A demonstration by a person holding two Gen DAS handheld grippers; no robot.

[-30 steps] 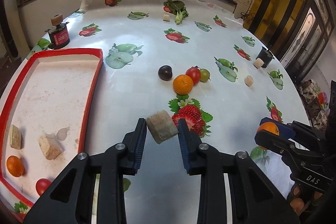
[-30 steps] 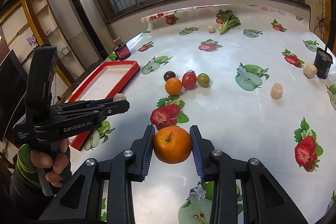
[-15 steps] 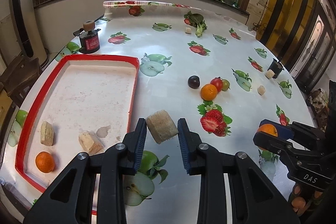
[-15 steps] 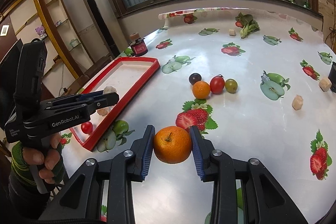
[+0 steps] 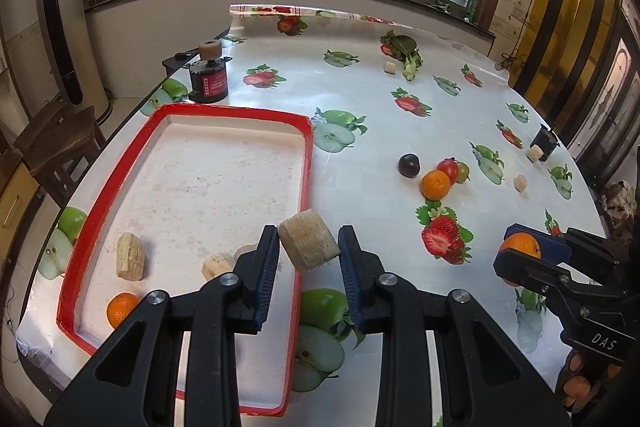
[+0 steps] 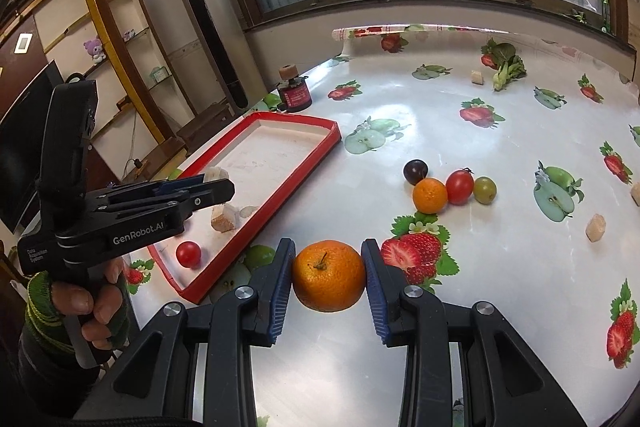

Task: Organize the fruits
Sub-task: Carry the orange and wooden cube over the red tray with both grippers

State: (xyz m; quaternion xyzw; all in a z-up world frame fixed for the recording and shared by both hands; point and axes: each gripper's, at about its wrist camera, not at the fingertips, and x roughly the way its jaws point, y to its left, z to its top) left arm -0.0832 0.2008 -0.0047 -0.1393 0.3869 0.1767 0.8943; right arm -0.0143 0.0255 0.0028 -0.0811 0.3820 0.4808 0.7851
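My left gripper (image 5: 308, 245) is shut on a beige round chunk (image 5: 307, 239) and holds it above the right rim of the red tray (image 5: 306, 163). In the tray lie two beige chunks (image 5: 130, 257), an orange (image 5: 120, 309) and, in the right wrist view, a red tomato (image 6: 188, 254). My right gripper (image 6: 328, 277) is shut on an orange (image 6: 329, 275), held above the table right of the tray (image 6: 296, 163). A dark plum (image 5: 409, 165), an orange (image 5: 435, 184), a red tomato (image 5: 448, 169) and a green tomato (image 5: 463, 171) sit together mid-table.
A dark red jar (image 5: 209, 79) with a cork stands behind the tray. Leafy greens (image 5: 406, 55) and a beige cube (image 5: 389, 67) lie at the back. A black cup (image 5: 544, 143) and beige cubes (image 5: 520, 183) are at the right. The table edge runs left of the tray.
Both grippers have moved left and back with their loads. The left gripper has come over the tray's right rim; the tray shows more fully in both views.
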